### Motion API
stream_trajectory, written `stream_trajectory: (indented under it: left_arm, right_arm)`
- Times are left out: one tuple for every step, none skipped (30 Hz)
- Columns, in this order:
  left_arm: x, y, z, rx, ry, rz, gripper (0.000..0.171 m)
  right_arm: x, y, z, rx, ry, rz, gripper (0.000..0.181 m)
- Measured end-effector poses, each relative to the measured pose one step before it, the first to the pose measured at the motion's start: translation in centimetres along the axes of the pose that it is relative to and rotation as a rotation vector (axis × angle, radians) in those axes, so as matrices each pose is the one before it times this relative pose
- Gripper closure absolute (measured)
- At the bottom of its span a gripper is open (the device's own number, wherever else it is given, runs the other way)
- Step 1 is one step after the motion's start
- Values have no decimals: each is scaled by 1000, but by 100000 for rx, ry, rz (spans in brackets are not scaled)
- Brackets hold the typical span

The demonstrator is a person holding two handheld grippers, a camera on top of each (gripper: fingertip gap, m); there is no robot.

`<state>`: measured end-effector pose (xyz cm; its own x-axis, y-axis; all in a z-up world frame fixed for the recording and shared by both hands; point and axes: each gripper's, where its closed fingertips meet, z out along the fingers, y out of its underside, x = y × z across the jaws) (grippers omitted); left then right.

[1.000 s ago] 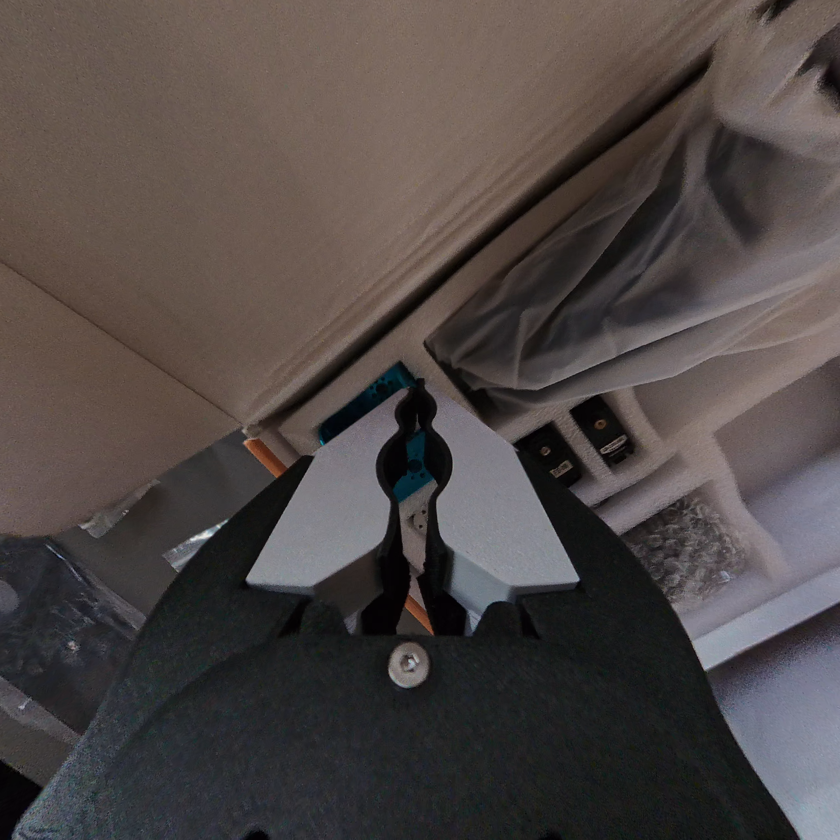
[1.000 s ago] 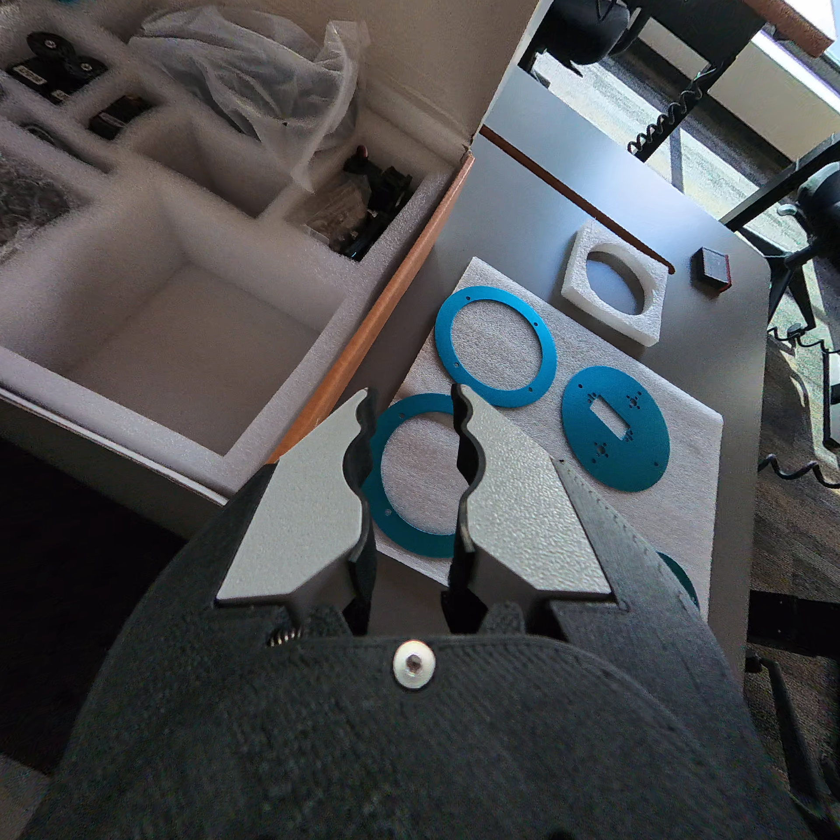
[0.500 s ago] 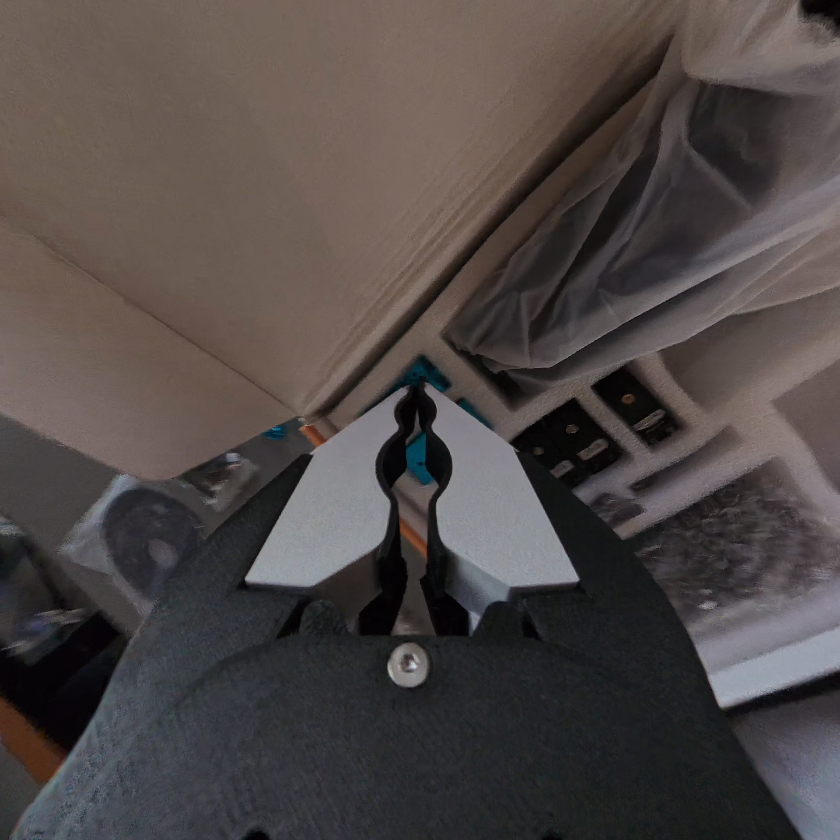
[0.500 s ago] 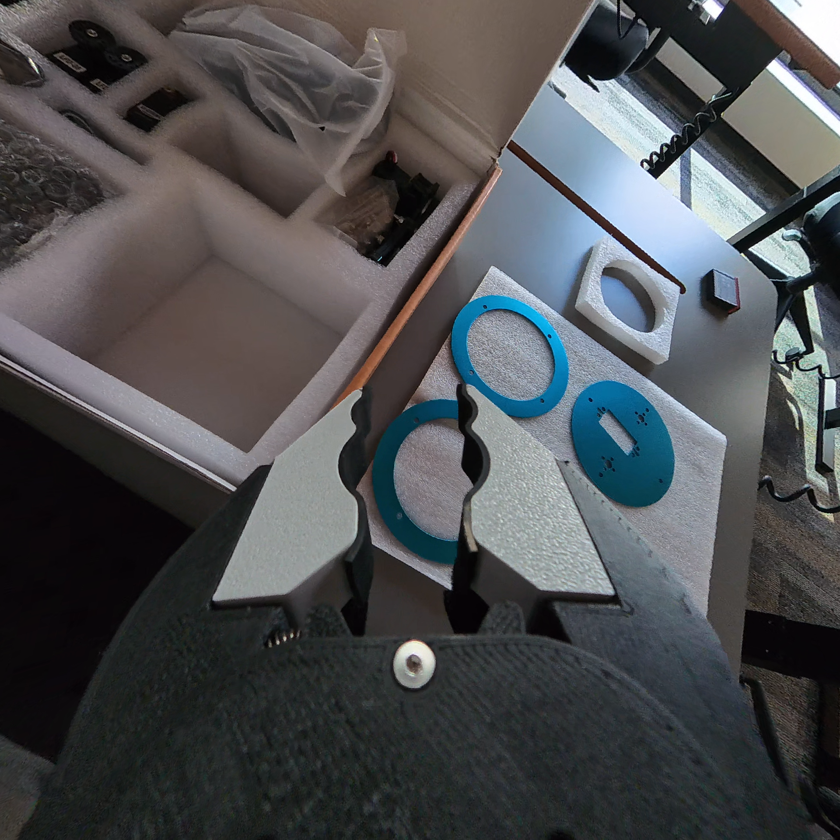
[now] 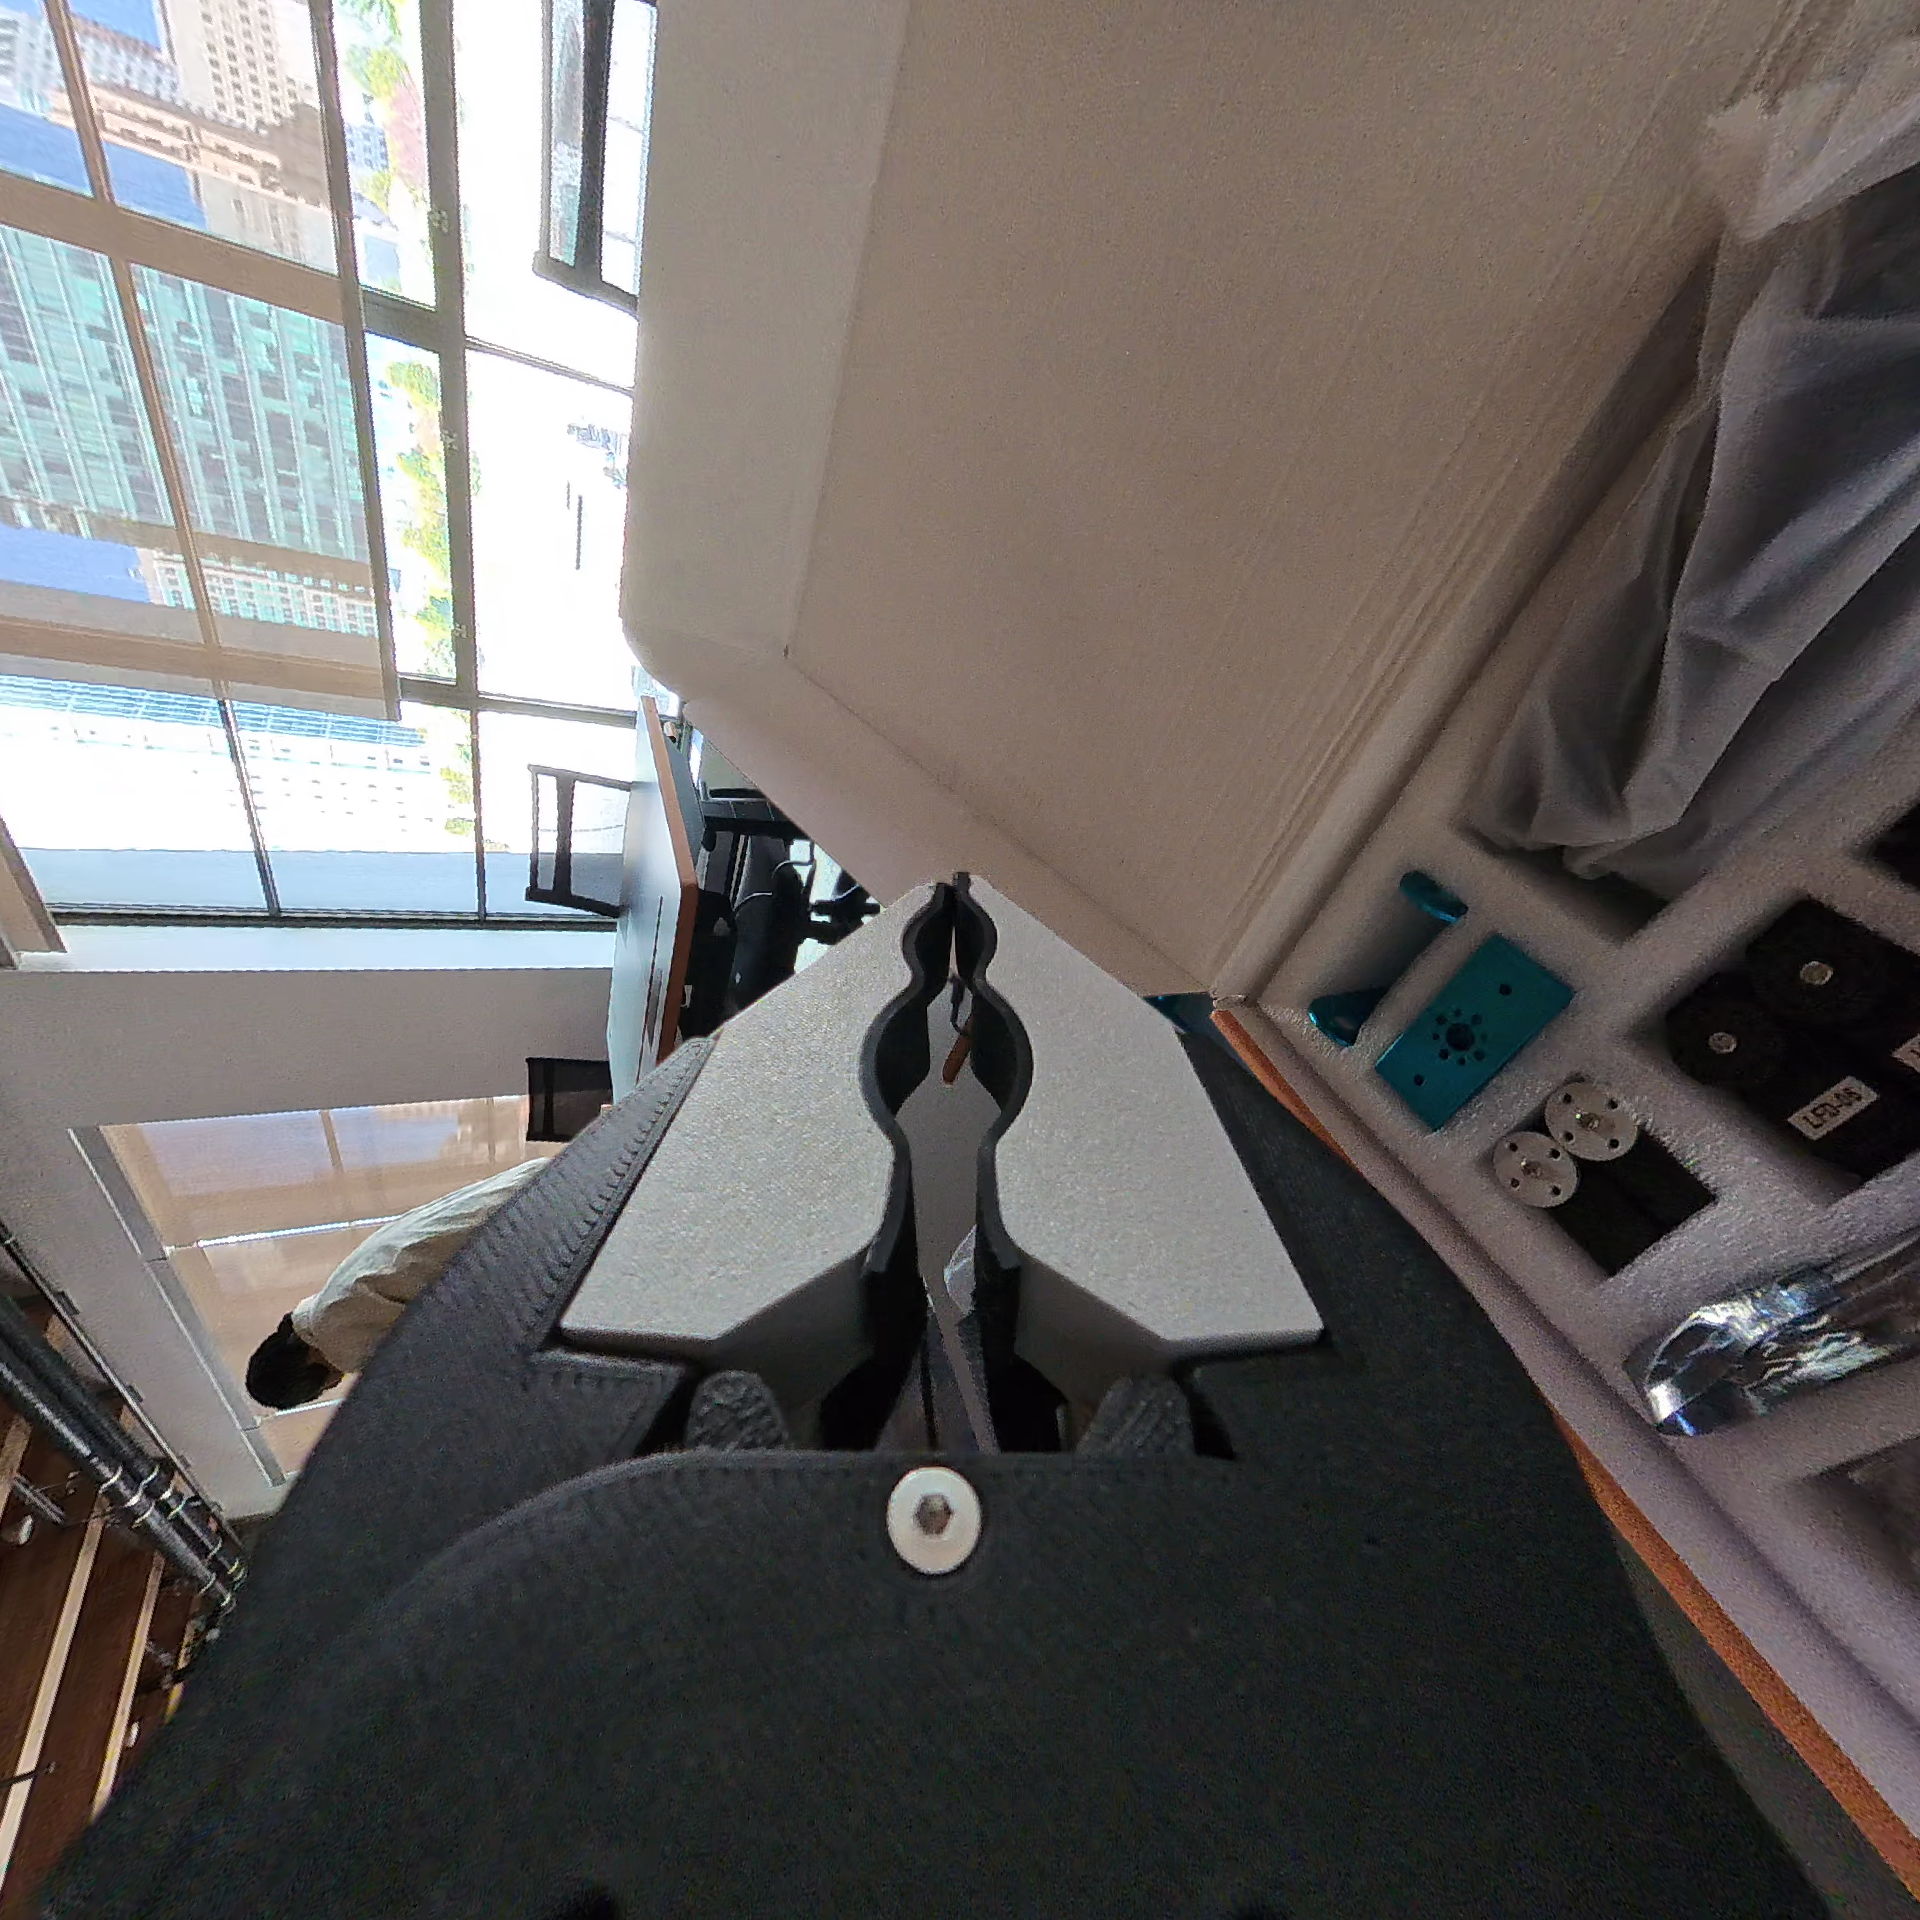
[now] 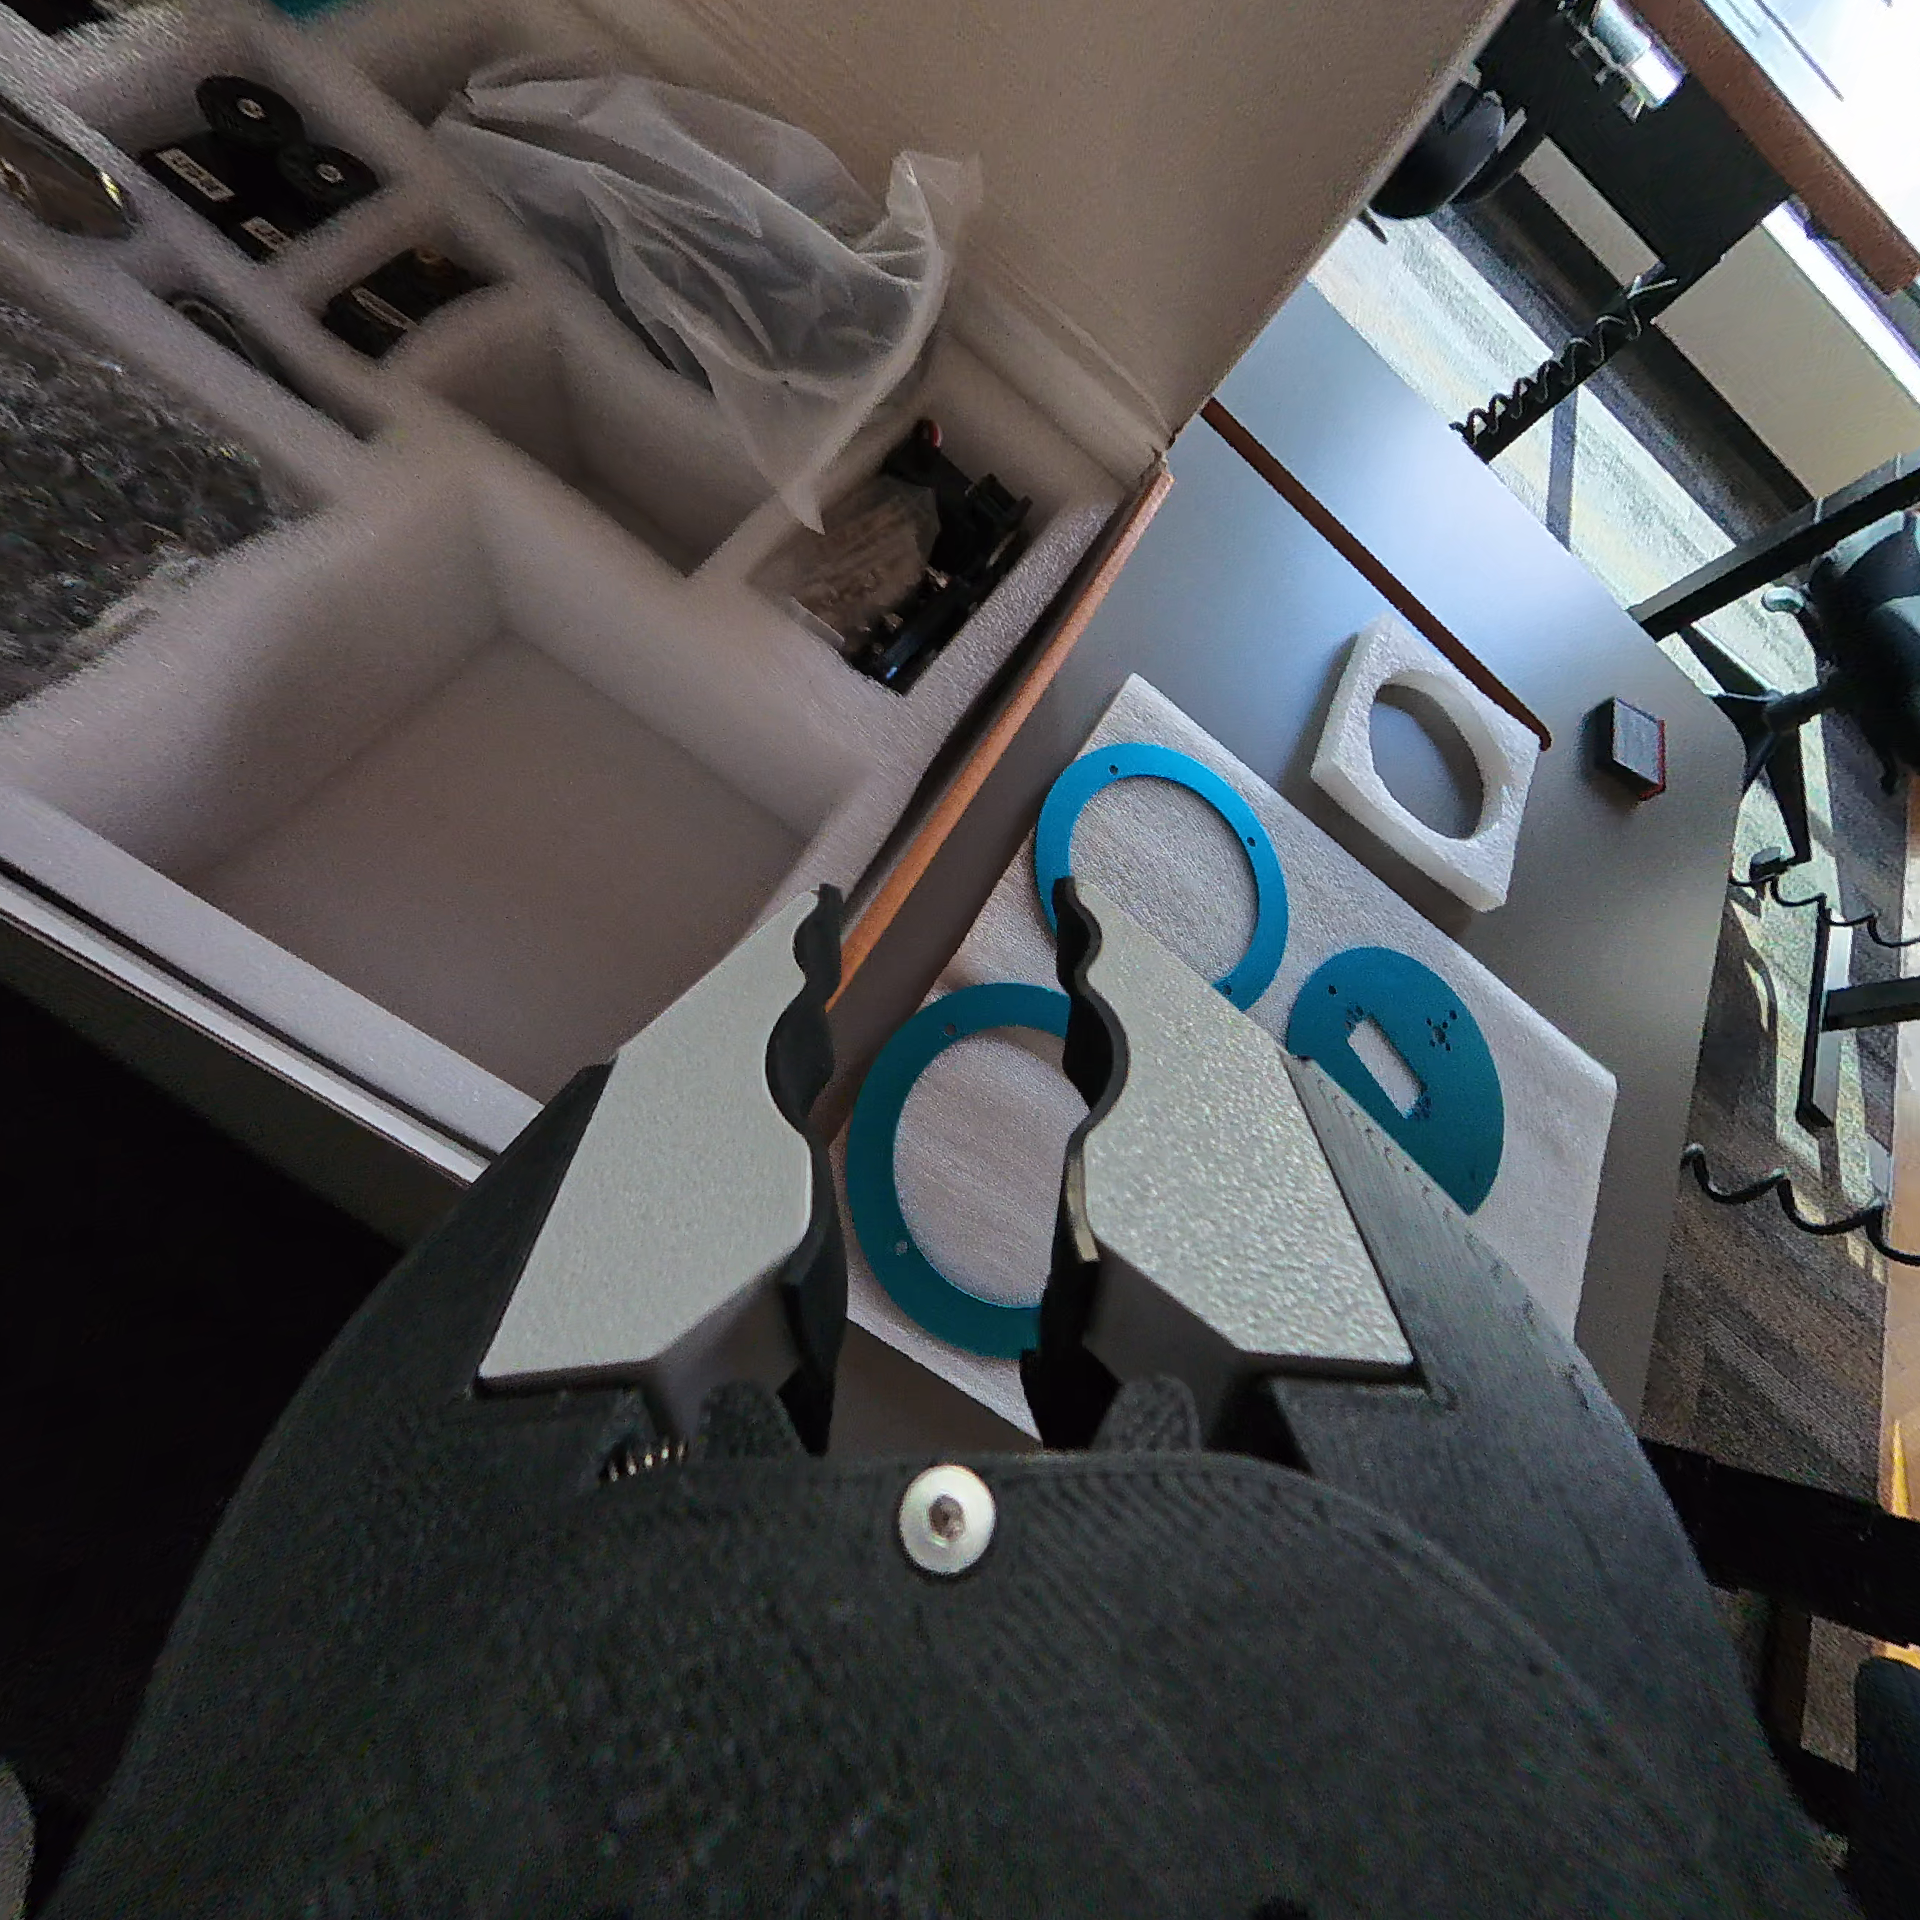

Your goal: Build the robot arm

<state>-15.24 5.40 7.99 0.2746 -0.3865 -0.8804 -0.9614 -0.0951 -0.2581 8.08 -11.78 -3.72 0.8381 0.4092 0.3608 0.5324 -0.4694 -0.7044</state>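
My left gripper (image 5: 956, 902) is shut with nothing between its fingers. It points past the corner of an open box's beige lid (image 5: 1143, 416). To its right the box's white foam insert (image 5: 1351, 1122) holds a blue plate (image 5: 1475, 1029), silver discs (image 5: 1558, 1143) and black servos (image 5: 1808, 997). My right gripper (image 6: 945, 899) is open and empty above the box's orange edge. Just beyond it a near blue ring (image 6: 873, 1153), a far blue ring (image 6: 1143, 758) and a blue disc with a rectangular hole (image 6: 1444, 1101) lie on a white foam sheet (image 6: 1538, 1143).
The box has an empty foam compartment (image 6: 488, 831) and a crumpled plastic bag (image 6: 748, 239). A white foam square with a round hole (image 6: 1496, 821) and a small black block (image 6: 1631, 748) lie on the grey table (image 6: 1247, 582). A person (image 5: 395, 1278) is far off by the windows. The gap from one gripper's tips to the other's is roughly 30 cm. From the right gripper's tips to the empty foam compartment (image 6: 488, 831) is close to 12 cm.
My left gripper has swung left, away from the box's inside, so the lid's corner and the windows now show. My right gripper has shifted slightly over the rings and stays open.
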Motion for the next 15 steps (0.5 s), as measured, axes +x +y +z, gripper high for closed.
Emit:
stream_trajectory:
  left_arm:
    - [-90, 270, 51, -122, -24, -208, 171]
    - [-54, 283, 63, -169, -134, -101, 171]
    - [29, 265, 35, -37, 58, -344, 171]
    - [98, 245, 20, 271, 304, -711, 171]
    - [144, 249, 7, 435, 513, -1116, 171]
    - [138, 317, 11, 320, 530, -1534, 171]
    - [91, 394, 24, 295, 320, -1829, 171]
    - [50, 492, 16, 251, 205, -2058, 171]
    - [-30, 680, -54, -229, -67, -2559, 171]
    - [-153, 907, -178, -434, -252, -4226, 171]
    - [-187, 1102, -377, -25, 607, -7505, 171]
    - [37, 1285, -585, 768, 3335, -10992, 171]
    - [187, 1467, -767, 1547, 5514, -14268, 171]
    - [248, 1595, -902, 2098, 6647, -15907, 171]
    - [265, 1649, -980, 2595, 7163, -15804, 171]
  right_arm:
    - [-312, -361, 20, 309, -740, -792, 140]
    - [-321, -370, 31, 290, -708, -968, 140]
    - [-364, -399, 41, 322, -1062, -1140, 140]
    - [-407, -474, 60, 616, -1647, -1009, 140]
    - [-343, -498, 102, 463, -1585, -642, 140]
    - [-452, -625, 118, 770, -2573, -720, 140]
    - [-648, -866, 141, 1647, -4368, -376, 140]
    - [-763, -1129, 184, 2511, -5941, 446, 141]
    - [-884, -1385, 233, 3071, -7381, 792, 142]
    - [-885, -1621, 331, 3554, -8173, 413, 146]
    - [-712, -1817, 511, 3767, -7904, -96, 150]
    - [-647, -1901, 749, 3835, -8136, -2413, 150]
    - [-453, -1778, 997, 3144, -7618, -4126, 153]
    - [-141, -1555, 1280, 1826, -6359, -4203, 155]
    - [128, -1314, 1575, 588, -5185, -3573, 157]
